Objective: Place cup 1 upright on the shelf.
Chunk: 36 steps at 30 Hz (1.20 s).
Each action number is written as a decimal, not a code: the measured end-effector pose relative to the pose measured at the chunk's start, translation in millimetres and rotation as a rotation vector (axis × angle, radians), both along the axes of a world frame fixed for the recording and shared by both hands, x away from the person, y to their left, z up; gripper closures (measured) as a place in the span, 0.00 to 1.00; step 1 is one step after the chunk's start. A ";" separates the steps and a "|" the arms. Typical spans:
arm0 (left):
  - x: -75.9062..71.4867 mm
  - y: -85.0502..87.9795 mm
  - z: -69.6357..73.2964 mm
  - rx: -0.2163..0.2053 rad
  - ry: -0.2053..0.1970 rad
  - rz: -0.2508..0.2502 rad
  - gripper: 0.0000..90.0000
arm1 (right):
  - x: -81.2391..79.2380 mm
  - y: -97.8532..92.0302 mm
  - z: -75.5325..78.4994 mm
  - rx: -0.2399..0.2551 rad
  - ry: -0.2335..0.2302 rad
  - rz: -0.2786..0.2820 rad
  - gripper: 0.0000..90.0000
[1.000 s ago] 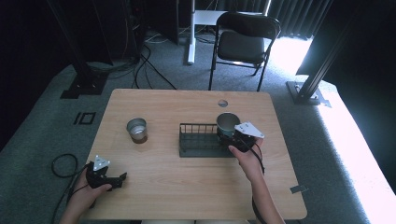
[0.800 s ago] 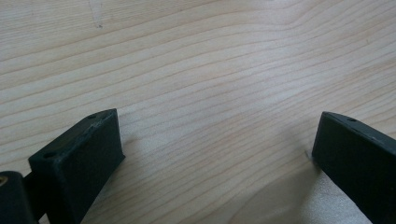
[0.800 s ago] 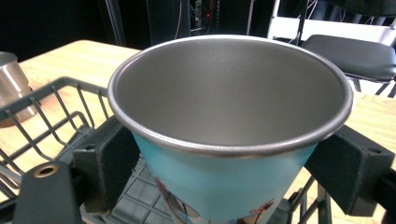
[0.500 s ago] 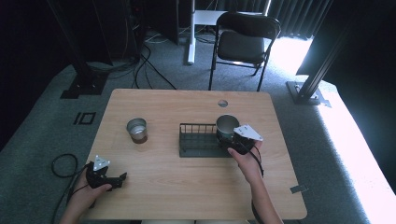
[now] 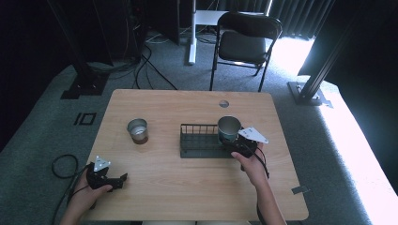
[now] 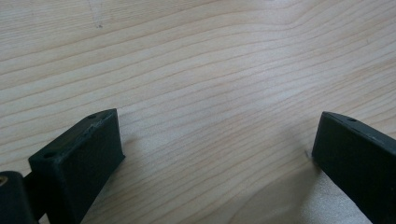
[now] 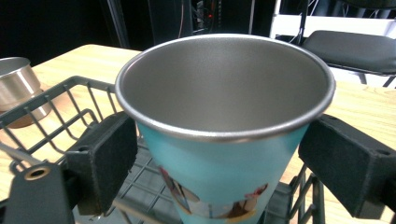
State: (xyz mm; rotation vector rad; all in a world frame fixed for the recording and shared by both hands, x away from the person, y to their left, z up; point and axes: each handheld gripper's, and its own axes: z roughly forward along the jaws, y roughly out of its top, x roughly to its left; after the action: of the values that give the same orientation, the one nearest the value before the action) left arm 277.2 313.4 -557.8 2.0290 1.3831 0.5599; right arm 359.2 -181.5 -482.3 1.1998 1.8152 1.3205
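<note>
The teal cup (image 7: 224,140) stands upright in the right end of the black wire rack (image 5: 199,140), and the right tongs (image 7: 224,168) are around it, one black pad on each side. In the right gripper view the pads look a little apart from the cup wall, so I judge the tongs as spread, not pressing; whether they touch the cup lower down I cannot tell.

The risk I see is a tipped cup. It is narrow at the bottom and stands on thin wires, so if the hand moves sideways while one pad is against the wall, the cup may lean or fall over in the rack. A pad could also catch on a wire of the rack's side.

The right hand (image 5: 253,166) reaches forward from the near edge of the counter (image 5: 187,187), with the tongs low and nearly level. The left tongs (image 5: 123,178) rest on the counter near its left front corner, spread wide and empty, well apart from the steel cup (image 5: 137,130).
</note>
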 end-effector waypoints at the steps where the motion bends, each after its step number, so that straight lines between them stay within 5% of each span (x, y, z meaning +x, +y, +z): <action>1: 0.0 0.0 0.0 0.000 0.000 0.000 0.03 | -1.6 -1.6 0.3 -0.006 0.002 -0.003 0.13; 36: 0.0 0.0 0.1 0.001 0.001 0.000 0.03 | -36.7 -31.2 -12.4 -0.040 0.008 0.012 0.13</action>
State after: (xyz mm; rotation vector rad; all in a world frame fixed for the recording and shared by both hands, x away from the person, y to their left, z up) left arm 277.3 313.4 -557.7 2.0302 1.3834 0.5602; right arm 322.5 -212.7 -494.6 1.1762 1.8479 1.2821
